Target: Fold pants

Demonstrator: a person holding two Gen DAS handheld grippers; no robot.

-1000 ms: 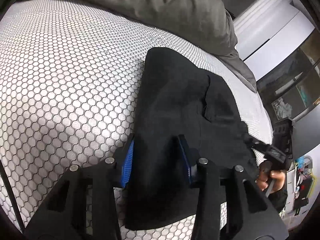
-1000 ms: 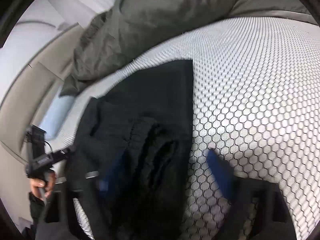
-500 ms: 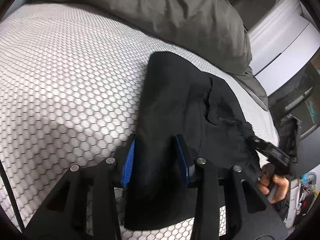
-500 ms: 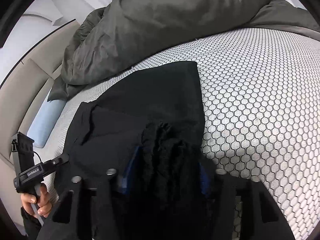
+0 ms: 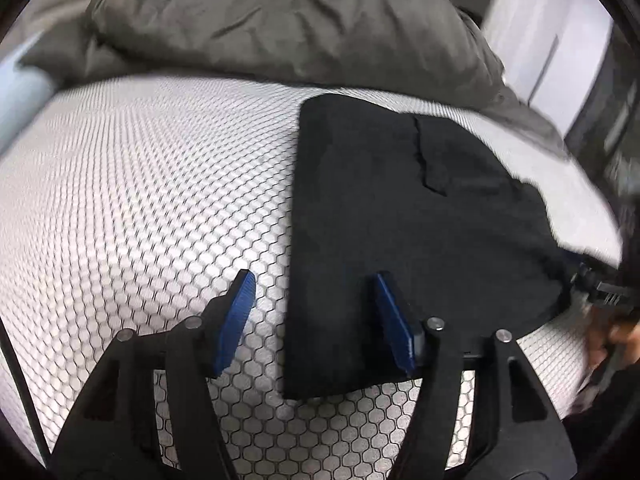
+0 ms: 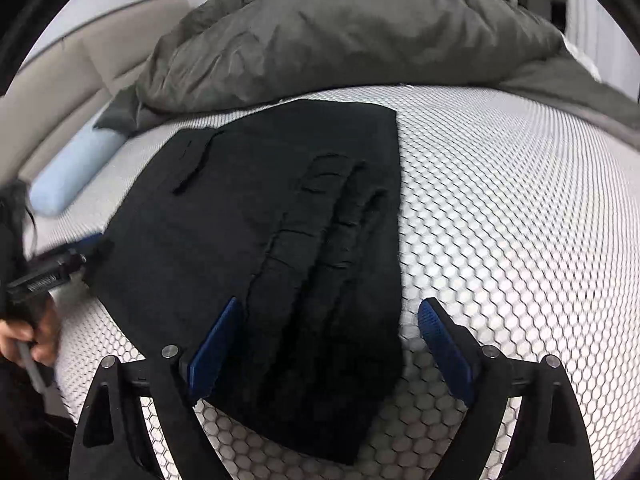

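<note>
Surface: a bed (image 5: 152,208) with a white honeycomb-print cover fills the middle of both views; it serves as the flat folding surface.
Background: a crumpled grey duvet (image 5: 288,28) is heaped along the top of both frames, pushed clear of the working area; a pale blue bolster (image 6: 72,168) lies at the left of the right wrist view.
Pants: the black pants (image 5: 400,220) lie flat on the cover, right of centre in the left wrist view and centre-left in the right wrist view (image 6: 260,220), folded into a compact oblong with layered edges showing down its right part.
Why so placed: the stacked layers and straight near edge suggest a fold has been laid down and the cloth let go to settle.
Left gripper: the left gripper (image 5: 312,312) at bottom centre has its jaws opening, about half spread; the pants' left edge lies between the blue pads (image 5: 236,320), which do not press on it.
Right gripper: the right gripper (image 6: 328,340) at bottom centre has its jaws opening, nearly full wide; the folded edge lies between the pads, untouched.
Hands: a hand (image 6: 28,332) on the other gripper's handle shows at the lower left edge of the right wrist view.
Judgement: the fold looks close to finished, perhaps one smoothing or a last fold remaining.
</note>
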